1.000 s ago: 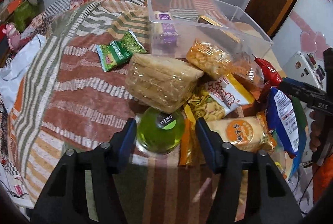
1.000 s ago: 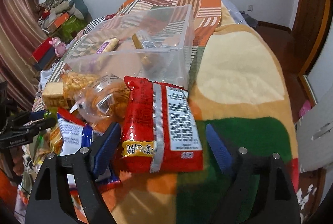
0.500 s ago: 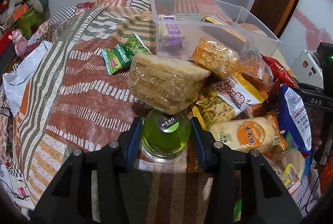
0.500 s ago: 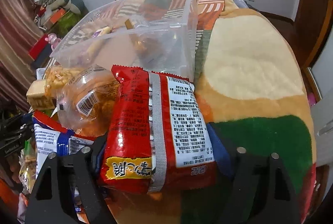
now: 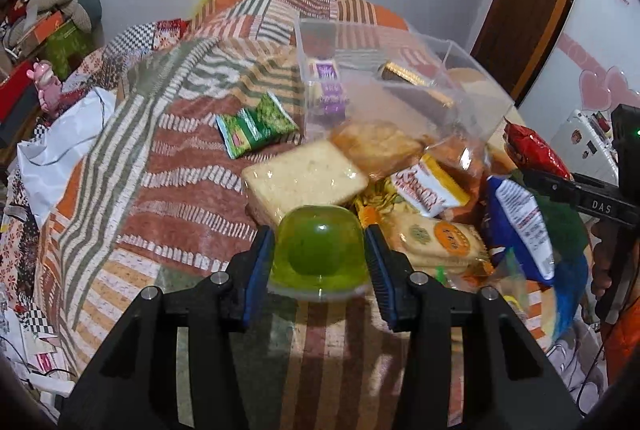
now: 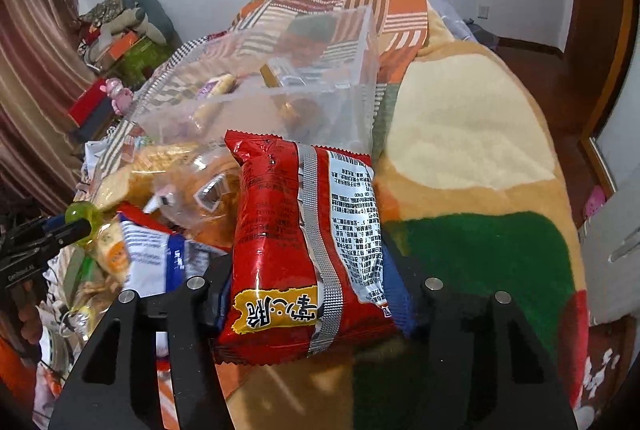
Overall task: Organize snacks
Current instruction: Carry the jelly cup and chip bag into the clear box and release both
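Green jelly cup (image 5: 318, 250) clamped by left hand-held gripper (image 5: 320, 262), just in front of clear bin (image 5: 400, 86) on bed, red snack bag (image 6: 300, 242) between closing right hand-held gripper (image 6: 308, 306) pads, near same bin.

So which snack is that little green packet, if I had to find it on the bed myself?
Start at the clear plastic box on the striped blanket, then look just to its left in the left wrist view. The green packet lies flat there by itself, apart from the heap of snacks. It is the only small, bright green crinkled wrapper; the other green thing, a domed jelly cup, sits between the left gripper pads.
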Action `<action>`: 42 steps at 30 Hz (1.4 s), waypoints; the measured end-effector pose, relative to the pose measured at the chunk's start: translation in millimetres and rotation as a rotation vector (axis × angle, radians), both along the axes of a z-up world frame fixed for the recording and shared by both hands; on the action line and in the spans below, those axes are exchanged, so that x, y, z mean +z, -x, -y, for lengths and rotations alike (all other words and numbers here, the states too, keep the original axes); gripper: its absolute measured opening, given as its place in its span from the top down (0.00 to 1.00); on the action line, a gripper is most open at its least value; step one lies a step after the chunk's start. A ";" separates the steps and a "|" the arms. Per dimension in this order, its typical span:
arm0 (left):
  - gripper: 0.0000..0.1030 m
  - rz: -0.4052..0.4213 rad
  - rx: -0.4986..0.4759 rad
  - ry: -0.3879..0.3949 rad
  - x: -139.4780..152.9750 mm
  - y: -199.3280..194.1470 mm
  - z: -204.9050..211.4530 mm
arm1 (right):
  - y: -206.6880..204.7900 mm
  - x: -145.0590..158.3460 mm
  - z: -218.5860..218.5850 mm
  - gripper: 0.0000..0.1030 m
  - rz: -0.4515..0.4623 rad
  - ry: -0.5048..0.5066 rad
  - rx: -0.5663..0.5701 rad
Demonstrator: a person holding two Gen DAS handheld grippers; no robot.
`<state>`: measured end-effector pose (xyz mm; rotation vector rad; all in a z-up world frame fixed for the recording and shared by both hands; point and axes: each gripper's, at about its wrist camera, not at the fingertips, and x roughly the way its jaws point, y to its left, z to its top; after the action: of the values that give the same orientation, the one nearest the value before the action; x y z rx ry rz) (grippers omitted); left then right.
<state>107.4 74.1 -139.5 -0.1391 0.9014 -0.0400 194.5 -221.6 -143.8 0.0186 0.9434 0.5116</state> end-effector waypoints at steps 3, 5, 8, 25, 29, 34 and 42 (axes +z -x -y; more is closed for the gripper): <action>0.56 0.029 0.002 0.003 10.0 1.9 1.1 | 3.9 9.0 -0.4 0.46 0.026 -0.006 0.004; 0.56 0.046 0.004 0.002 16.6 2.8 1.0 | 5.5 15.9 -1.0 0.46 0.049 -0.007 0.005; 0.56 0.070 0.000 0.001 25.8 0.4 1.6 | 6.5 26.3 -2.5 0.46 0.083 -0.016 0.007; 0.56 0.188 -0.001 0.040 69.6 -52.3 4.7 | -16.7 61.8 -24.1 0.46 0.205 -0.095 -0.006; 0.56 0.203 -0.003 0.042 74.5 -69.3 4.6 | -27.8 64.4 -30.2 0.46 0.215 -0.102 -0.008; 0.56 0.216 -0.008 0.059 79.5 -91.7 6.5 | -44.6 65.1 -38.8 0.46 0.221 -0.106 -0.009; 0.56 0.194 -0.024 0.058 70.4 -131.9 15.9 | -68.9 57.2 -62.7 0.45 0.203 -0.084 0.023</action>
<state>239.3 58.2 -69.2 -0.1757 0.7082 -0.1007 263.3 -158.9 -86.5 0.0308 0.7240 0.5633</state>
